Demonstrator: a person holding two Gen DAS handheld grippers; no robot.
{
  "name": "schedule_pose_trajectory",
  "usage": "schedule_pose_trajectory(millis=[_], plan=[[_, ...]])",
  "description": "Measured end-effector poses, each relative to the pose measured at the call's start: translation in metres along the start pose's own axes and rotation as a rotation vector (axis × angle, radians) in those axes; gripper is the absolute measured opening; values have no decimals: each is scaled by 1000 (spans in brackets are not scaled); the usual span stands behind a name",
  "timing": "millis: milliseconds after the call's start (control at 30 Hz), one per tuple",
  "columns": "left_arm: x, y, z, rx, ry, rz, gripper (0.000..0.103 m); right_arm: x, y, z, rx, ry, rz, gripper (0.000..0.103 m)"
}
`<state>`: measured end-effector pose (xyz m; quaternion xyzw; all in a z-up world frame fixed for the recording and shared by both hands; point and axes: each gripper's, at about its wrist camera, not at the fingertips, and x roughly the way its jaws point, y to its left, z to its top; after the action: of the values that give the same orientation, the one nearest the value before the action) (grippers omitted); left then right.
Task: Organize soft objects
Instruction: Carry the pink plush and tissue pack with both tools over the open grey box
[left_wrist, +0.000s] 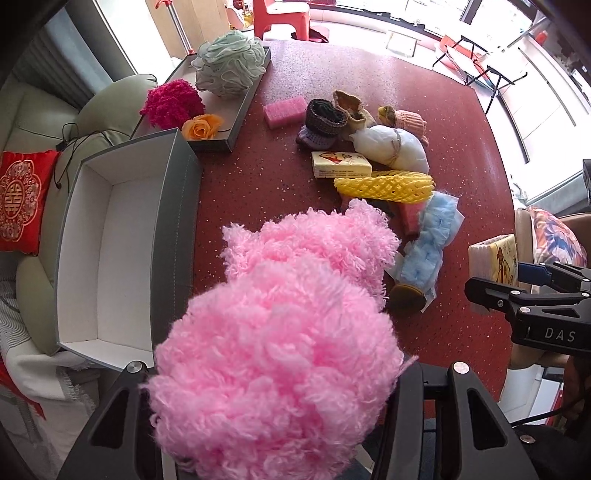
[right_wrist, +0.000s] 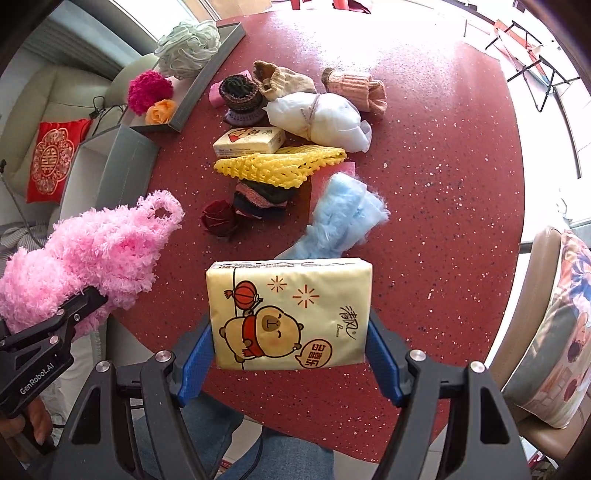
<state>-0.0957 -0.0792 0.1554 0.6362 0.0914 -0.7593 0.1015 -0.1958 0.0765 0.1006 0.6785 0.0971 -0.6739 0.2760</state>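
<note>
A fluffy pink yarn bag (left_wrist: 280, 332) hangs above the red speckled table (left_wrist: 424, 103), and my left gripper (left_wrist: 273, 369) is shut on it; the fluff hides the fingertips. In the right wrist view the bag (right_wrist: 92, 251) shows its loop handle at the left. My right gripper (right_wrist: 290, 332) is shut on a yellow tissue pack (right_wrist: 291, 310) printed with a cartoon bear, its blue pads (right_wrist: 195, 354) pressing both sides. Left of the bag stands an open grey box (left_wrist: 177, 221) with a white, bare inside.
A grey tray (left_wrist: 240, 122) holds a green bath pouf (left_wrist: 229, 62), a magenta pompom (left_wrist: 171, 103) and an orange rose (left_wrist: 203, 127). Mid-table lie knitted socks, a white bundle (left_wrist: 391, 147), another tissue pack (left_wrist: 340, 164), yellow foam net (left_wrist: 384, 186), blue fluff (left_wrist: 428, 240). Sofa left, chair right.
</note>
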Motion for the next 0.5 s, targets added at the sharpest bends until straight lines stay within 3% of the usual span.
schedule_pose_trajectory(millis=[500], plan=[[-9, 16, -14, 10, 17, 105, 52, 17, -10, -9, 84, -16, 92, 77]])
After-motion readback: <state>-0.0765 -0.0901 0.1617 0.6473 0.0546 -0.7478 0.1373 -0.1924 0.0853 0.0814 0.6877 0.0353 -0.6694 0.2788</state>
